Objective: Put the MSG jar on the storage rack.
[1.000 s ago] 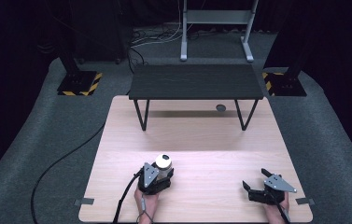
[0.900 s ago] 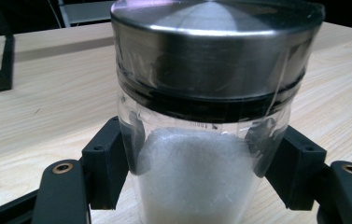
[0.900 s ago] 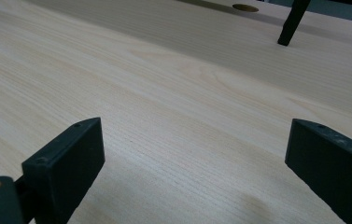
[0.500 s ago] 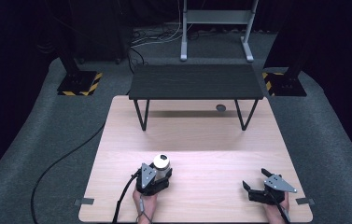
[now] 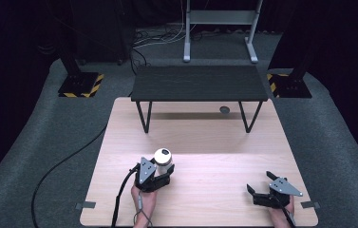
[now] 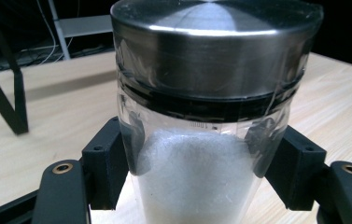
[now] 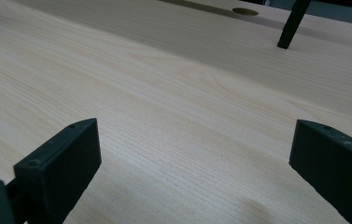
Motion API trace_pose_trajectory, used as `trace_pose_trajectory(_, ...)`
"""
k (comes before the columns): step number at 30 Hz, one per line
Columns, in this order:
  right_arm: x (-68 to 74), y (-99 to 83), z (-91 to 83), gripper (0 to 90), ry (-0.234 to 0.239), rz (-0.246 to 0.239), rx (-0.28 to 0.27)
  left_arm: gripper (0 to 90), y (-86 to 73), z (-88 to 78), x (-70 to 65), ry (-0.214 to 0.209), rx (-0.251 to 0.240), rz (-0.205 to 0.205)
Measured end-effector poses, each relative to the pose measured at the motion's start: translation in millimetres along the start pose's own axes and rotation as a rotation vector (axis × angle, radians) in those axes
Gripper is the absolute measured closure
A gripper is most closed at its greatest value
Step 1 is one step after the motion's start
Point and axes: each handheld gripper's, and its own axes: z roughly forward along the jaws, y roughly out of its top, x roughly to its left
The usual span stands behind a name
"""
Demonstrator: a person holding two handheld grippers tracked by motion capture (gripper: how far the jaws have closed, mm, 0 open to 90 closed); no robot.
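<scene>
Pale wood-grain counter (image 5: 214, 142) on grey carpet, dark room around; a black bench (image 5: 199, 83) stands at its far edge. Left gripper (image 5: 160, 173) grips a clear jar (image 6: 201, 140), steel-lidded, holding white powder, slightly nearer than before. Right gripper (image 5: 262, 190) rests with fingers (image 7: 59, 163) wide.

Tiny print on glass jar (image 6: 197, 154) just under lid band, too blurry to read; nothing else legible.
</scene>
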Motion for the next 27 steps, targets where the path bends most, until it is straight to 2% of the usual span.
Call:
trace_pose_trajectory(5,0.7,0.0,0.0,1.3,-0.004,0.0,0.0,31.2,16.2,-1.8,5.4,-0.007,-0.009,0.01)
trace_pose_trajectory(15,0.7,0.4,0.2,1.6,-0.005,0.002,0.002,31.2,63.6,-2.0,24.2,-0.013,-0.031,0.045)
trace_pose_trajectory(27,0.8,0.7,0.3,1.8,-0.006,0.002,0.004,31.3,115.9,13.1,50.8,-0.021,-0.028,0.051)
